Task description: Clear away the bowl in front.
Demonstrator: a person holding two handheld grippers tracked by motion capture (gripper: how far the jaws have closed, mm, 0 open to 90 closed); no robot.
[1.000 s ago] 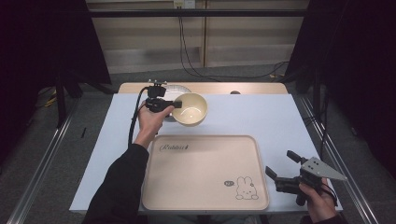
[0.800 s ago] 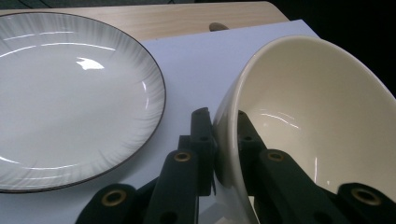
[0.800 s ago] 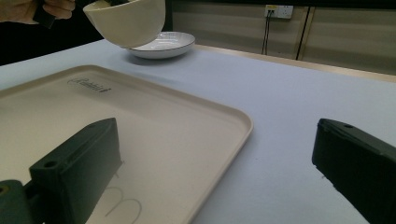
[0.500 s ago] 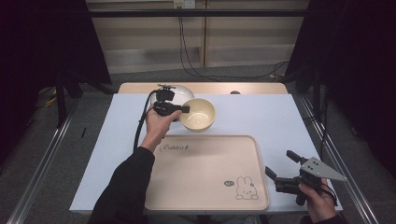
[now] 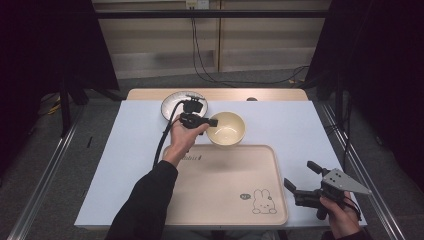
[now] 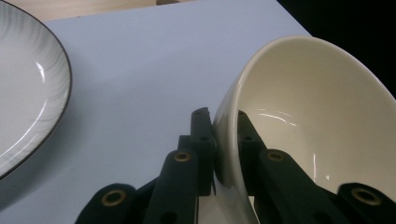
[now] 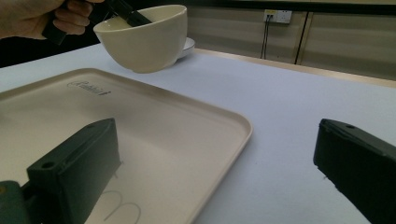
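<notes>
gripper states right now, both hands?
Left gripper: closed on the rim of the cream bowl, lifted off the table.
Right gripper: open, holding nothing, beside the tray.

We saw a cream bowl (image 5: pixel 226 128), a beige tray (image 5: pixel 220 175) printed with a white rabbit (image 5: pixel 263 202), a grey-ribbed, dark-rimmed white plate (image 5: pixel 172 102), and black grippers.

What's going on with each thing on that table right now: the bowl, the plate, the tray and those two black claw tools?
Bowl: empty, rim pinched, lifted off the table and tilted, at the tray's far edge.
Plate: empty, flat on the table behind the bowl.
Tray: empty, flat on the table.
Left gripper: shut on the bowl's rim, one jaw inside, one outside.
Right gripper: open, holding nothing, beside the tray's near right corner.
</notes>
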